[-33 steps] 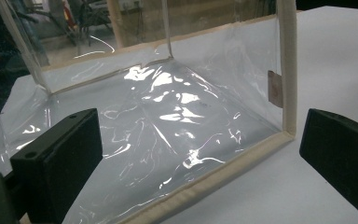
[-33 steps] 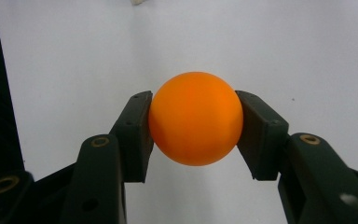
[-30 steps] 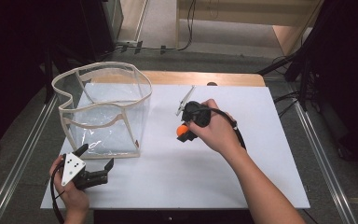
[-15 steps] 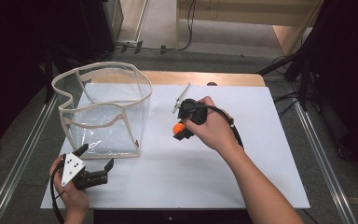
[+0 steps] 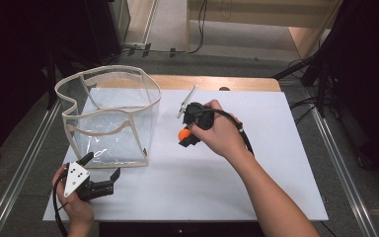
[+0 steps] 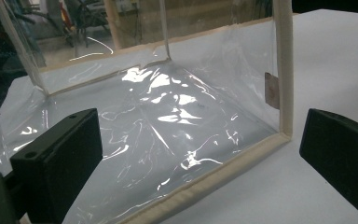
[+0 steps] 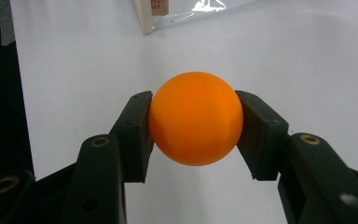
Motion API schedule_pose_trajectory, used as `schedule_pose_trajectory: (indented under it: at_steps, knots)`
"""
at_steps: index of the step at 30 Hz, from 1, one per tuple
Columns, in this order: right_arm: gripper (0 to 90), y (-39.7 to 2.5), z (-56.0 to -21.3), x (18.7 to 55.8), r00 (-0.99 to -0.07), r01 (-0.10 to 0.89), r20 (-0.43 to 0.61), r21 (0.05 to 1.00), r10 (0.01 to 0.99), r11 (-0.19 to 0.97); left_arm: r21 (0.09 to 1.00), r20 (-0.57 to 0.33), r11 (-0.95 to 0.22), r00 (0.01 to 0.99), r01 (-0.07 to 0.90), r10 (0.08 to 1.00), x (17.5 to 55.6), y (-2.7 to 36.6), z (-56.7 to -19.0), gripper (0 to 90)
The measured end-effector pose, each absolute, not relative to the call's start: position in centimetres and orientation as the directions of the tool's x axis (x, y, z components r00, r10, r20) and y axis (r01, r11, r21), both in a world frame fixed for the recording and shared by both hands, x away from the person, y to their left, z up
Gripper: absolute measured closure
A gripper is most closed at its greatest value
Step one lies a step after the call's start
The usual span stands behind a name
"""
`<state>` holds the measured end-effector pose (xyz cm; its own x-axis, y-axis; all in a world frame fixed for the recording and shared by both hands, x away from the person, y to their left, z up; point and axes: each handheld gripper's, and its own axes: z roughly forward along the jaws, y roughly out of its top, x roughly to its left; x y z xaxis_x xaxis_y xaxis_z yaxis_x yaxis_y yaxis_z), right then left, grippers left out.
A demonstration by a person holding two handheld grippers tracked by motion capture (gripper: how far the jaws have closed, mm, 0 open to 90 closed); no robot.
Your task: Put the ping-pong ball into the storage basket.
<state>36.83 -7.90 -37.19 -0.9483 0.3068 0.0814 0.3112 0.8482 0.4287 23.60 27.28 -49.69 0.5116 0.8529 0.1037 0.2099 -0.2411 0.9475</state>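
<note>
White table [image 5: 276, 163] holds a clear bag [image 5: 109, 116], and beside it the right gripper [image 7: 193, 133] squeezes an orange ball [image 7: 195, 124] across its middle, which looks light, hard and slippery, while the left gripper [image 6: 200, 158] waits with jaws wide open.

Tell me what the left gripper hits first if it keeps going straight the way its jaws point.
Most likely the clear plastic bag: the left gripper, jaws open, faces its near wall and cream bottom edge, with nothing in between. How wide the gap is, is hard to judge.
</note>
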Motion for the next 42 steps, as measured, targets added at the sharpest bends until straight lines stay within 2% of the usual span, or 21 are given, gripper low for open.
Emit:
schedule_pose_trajectory:
  at_steps: [42]
  knots:
    - [47.8,-5.9,-34.2,38.2,-0.956,0.287,0.073,0.430,0.284,0.856,0.948,0.101,-0.238,0.511,0.211,0.854,23.6,27.3,-49.7,0.0]
